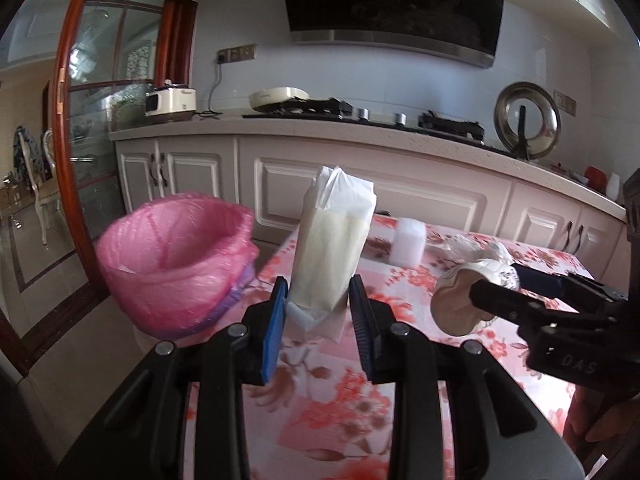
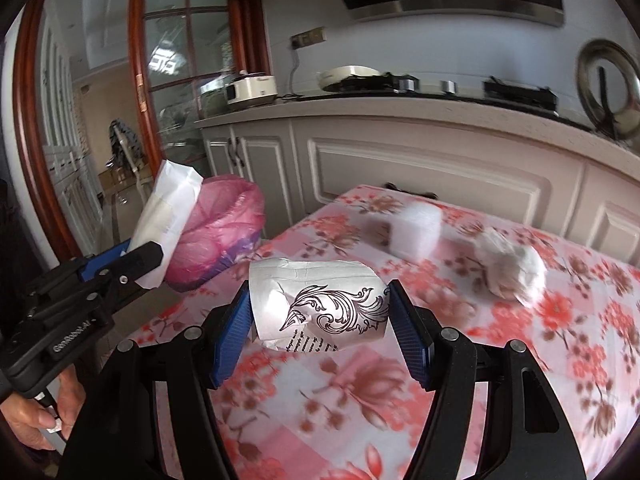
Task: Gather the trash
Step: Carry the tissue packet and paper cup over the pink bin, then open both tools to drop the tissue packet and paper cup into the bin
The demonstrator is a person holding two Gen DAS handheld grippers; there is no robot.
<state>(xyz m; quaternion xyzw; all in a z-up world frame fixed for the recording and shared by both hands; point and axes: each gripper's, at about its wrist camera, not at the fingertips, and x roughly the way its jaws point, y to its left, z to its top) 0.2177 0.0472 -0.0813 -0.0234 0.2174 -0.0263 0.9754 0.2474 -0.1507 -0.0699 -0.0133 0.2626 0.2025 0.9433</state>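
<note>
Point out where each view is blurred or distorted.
Left wrist view: the pink-lined bin is smeared by motion blur, the counter edge bows from the fisheye, and the wrapper in the left gripper is sharp. Right wrist view: the white block and crumpled wad are blurred; the printed paper cup in the right gripper is crisp.

White kitchen cabinets (image 1: 360,184), a black range hood (image 1: 394,4), a wood-framed glass door (image 1: 116,92).

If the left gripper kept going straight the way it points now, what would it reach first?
Probably nothing on the table: the left gripper, shut on a tissue packet, points toward the cabinet doors. The pink-lined bin sits left of that line; depth unclear.
</note>
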